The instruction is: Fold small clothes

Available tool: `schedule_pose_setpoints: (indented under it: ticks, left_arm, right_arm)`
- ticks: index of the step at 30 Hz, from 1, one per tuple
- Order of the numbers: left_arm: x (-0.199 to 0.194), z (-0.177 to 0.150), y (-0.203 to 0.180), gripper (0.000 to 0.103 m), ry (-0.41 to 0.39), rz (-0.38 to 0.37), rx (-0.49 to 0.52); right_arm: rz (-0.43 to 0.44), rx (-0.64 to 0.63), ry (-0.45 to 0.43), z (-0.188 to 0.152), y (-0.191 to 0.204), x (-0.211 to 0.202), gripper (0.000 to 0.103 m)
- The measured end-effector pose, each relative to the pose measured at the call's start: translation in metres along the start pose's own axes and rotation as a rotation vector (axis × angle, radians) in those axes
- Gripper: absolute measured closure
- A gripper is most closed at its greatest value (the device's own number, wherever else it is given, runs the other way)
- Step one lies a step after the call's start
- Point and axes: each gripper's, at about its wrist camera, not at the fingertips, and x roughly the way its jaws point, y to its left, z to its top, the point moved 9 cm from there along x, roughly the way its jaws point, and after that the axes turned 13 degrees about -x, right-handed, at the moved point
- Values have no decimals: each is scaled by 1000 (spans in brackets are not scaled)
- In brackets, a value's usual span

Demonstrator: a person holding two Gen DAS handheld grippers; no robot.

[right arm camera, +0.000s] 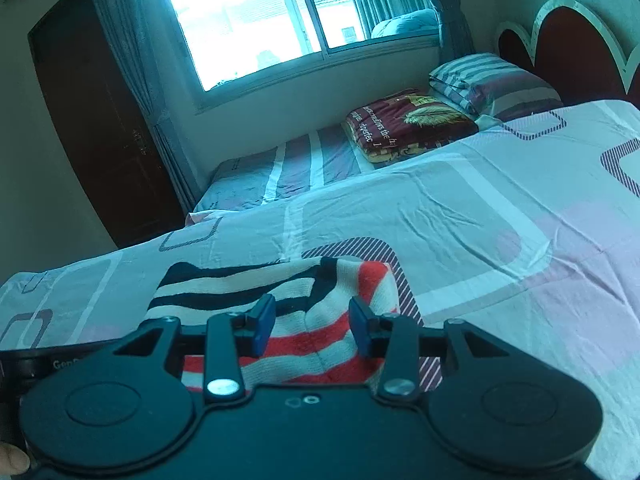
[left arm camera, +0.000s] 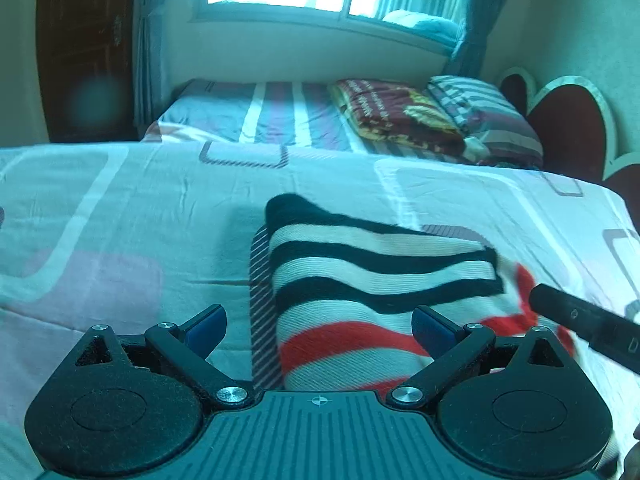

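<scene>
A folded knitted garment [left arm camera: 380, 280] with black, white and red stripes lies on the patterned bed sheet [left arm camera: 120, 220]. My left gripper [left arm camera: 320, 326] hovers over its near left end with the jaws wide open, and nothing is pinched between the blue pads [left arm camera: 206, 326]. A black part of the right gripper [left arm camera: 580, 320] reaches in at the garment's right end. In the right wrist view the same garment [right arm camera: 240, 292] lies under and ahead of my right gripper [right arm camera: 312, 330]. Its blue pads [right arm camera: 262, 328] stand apart and the red-striped cloth shows in the gap, not pressed.
A second bed lies beyond, with a folded maroon blanket [left arm camera: 396, 116] [right arm camera: 408, 120] and a striped pillow [left arm camera: 484, 116] [right arm camera: 492, 84]. A dark red headboard [left arm camera: 568, 128] stands at the right, a dark wooden door [left arm camera: 84, 48] at the left, and a bright window [right arm camera: 248, 20] behind.
</scene>
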Motion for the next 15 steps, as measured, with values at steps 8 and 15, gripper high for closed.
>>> schedule_pose_setpoints:
  ticks: [8, 15]
  left_arm:
    - [-28, -32, -5, 5, 27, -36, 36]
    - [-25, -47, 4, 5, 34, -42, 28]
  right_arm:
    - [-39, -103, 17, -20, 4, -31, 63]
    - [-92, -92, 107, -56, -12, -17, 63]
